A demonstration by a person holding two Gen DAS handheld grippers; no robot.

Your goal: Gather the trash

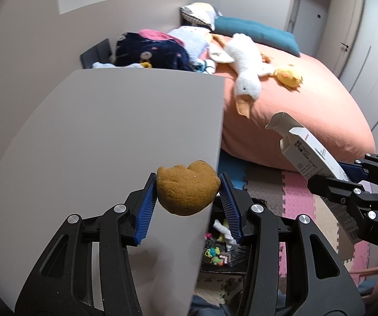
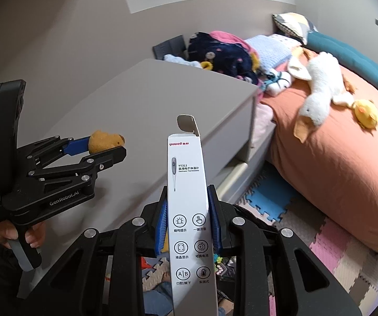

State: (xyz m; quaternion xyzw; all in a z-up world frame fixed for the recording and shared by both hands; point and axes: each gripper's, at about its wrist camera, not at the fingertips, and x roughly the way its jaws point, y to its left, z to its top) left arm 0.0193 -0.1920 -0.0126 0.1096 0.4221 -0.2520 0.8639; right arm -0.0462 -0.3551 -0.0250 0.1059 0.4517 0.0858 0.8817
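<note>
Left hand-held gripper (image 1: 187, 192): at lower centre of the left wrist view, its blue pads pinching a brown plush piece (image 1: 187, 188) from both sides; in the right wrist view the same gripper (image 2: 104, 148) is at middle left, with a person's hand (image 2: 32, 234) on its handle.
Brown plush piece: soft and rounded, held in the air over the near right corner of the grey table (image 1: 110, 137), not touching the top as far as I can tell.
Right hand-held gripper (image 2: 187, 226): at lower centre of its own view, the pads pressed on the two long sides of a white thermometer box (image 2: 187, 197); in the left wrist view it comes in from the right edge (image 1: 347, 181).
Thermometer box: long and narrow, upright between the pads, its top flap open, with a printed thermometer picture and round icons on the front; it is held in the air, to the right of the table.
Bed (image 1: 307, 115): upper right of both views, with an orange cover, a white plush goose (image 1: 244, 65), a small yellow plush toy (image 1: 287, 76), a teal cushion (image 1: 257, 30) and a pile of clothes (image 1: 152, 50).
Floor: coloured foam mat tiles (image 1: 294, 192) below the bed, pink, blue and beige.
Black container (image 1: 223, 258): below the left gripper, beside the table; small colourful things lie in it, too blurred to name.
</note>
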